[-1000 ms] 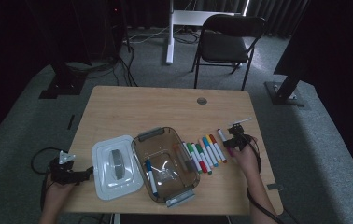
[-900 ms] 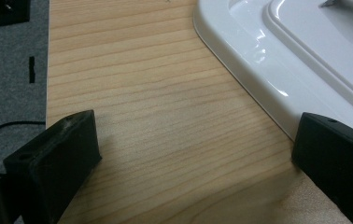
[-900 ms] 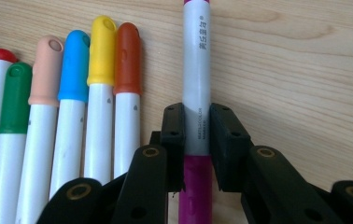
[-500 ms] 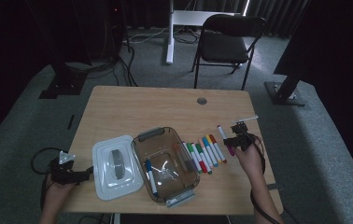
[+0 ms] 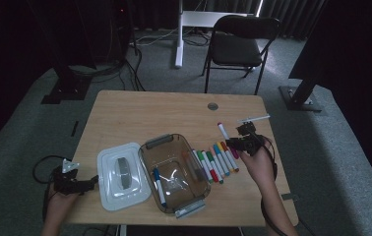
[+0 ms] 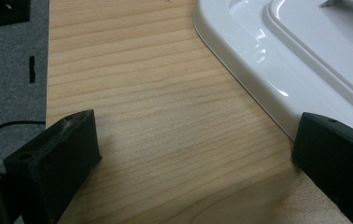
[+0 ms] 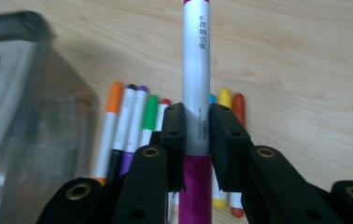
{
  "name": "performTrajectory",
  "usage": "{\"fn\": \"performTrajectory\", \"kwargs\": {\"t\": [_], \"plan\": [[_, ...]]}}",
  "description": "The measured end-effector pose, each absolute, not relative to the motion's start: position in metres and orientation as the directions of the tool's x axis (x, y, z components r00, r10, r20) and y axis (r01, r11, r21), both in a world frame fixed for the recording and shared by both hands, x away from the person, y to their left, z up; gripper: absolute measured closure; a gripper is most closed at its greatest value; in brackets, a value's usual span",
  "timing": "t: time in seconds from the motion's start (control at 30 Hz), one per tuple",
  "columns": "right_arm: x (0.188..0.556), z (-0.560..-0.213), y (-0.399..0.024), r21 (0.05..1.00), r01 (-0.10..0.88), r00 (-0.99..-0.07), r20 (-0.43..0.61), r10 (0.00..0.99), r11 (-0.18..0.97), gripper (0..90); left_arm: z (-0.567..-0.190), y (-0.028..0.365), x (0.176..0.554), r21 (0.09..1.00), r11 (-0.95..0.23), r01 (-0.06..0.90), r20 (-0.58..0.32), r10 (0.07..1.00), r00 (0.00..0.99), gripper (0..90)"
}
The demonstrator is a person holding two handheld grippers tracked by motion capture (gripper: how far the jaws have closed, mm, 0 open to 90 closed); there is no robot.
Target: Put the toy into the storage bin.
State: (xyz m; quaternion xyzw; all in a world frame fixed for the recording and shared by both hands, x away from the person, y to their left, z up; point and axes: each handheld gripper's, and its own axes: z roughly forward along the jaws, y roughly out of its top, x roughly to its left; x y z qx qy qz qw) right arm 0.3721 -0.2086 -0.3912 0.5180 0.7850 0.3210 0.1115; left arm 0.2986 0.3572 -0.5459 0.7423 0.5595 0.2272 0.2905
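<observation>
The left tool rests open on the bench beside the white lid; right of the box and marker row, the right tool clamps a magenta marker lifted above them

Table: pale wood, matt, straight grain visible. Lid is glossy white plastic with sharp highlights; container is smoky translucent plastic, smooth; right gripper pads are matt black plastic clamped on a magenta marker with a satin silver barrel, probably plastic, hard to tell up close. Floor looks like rough grey carpet; the far chair is black, seat seemingly matt.
</observation>
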Motion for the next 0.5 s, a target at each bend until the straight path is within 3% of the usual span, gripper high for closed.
{"fn": "performTrajectory", "kwargs": {"t": [0.5], "plan": [[0.355, -0.359, -0.147, 0.663, 0.672, -0.579, 0.192, 0.792, 0.331, 76.6, -0.546, 0.357, 0.299, 0.685, -0.207, 0.698, 0.014, 0.962, 0.272, 1.2]]}}
